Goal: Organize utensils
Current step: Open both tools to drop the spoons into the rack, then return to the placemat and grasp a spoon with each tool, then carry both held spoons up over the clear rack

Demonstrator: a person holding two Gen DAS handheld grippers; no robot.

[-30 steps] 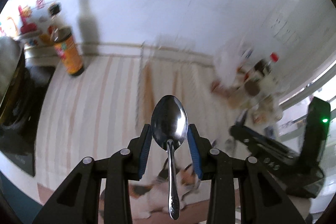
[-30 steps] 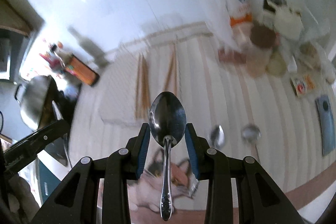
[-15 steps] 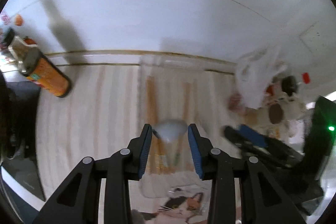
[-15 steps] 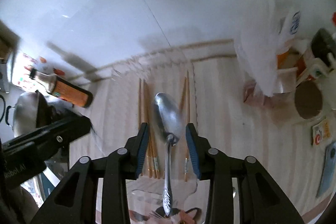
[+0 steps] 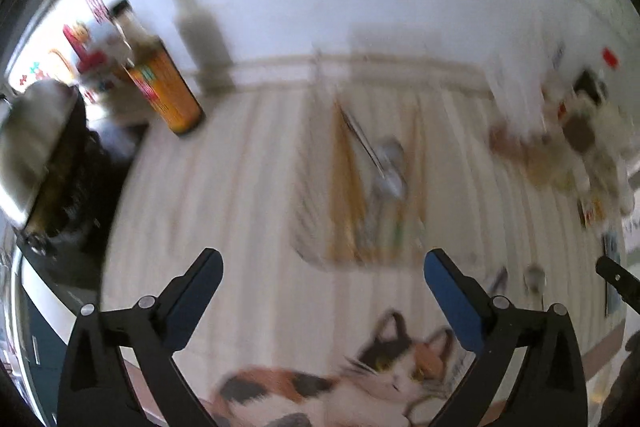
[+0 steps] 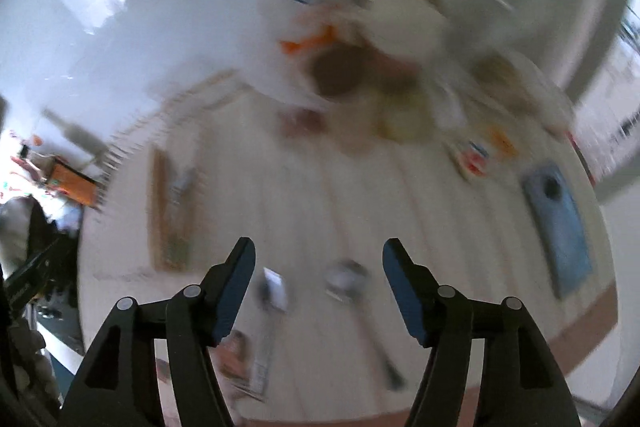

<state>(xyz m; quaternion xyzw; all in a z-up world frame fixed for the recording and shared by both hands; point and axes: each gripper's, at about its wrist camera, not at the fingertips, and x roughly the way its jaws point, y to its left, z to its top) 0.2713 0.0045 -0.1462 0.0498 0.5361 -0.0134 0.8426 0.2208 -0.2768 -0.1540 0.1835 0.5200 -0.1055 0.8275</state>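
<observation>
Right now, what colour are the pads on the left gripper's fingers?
Blue pads on black fingers, clearest in the left wrist view.

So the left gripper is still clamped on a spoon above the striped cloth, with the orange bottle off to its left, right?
Not quite. In the left wrist view the left gripper holds nothing: its jaws are opening, empty. A spoon lies on the small mat ahead. The orange bottle does stand to its left.

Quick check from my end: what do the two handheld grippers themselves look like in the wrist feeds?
Both look alike. The left gripper has two matte black angular plastic fingers with triangular cut-outs, silver round fasteners at the pivots and blue pads on the inner faces. The right gripper has the same black fingers, silver fasteners and blue pads. No cables, sleeves or readable markings show.
</observation>
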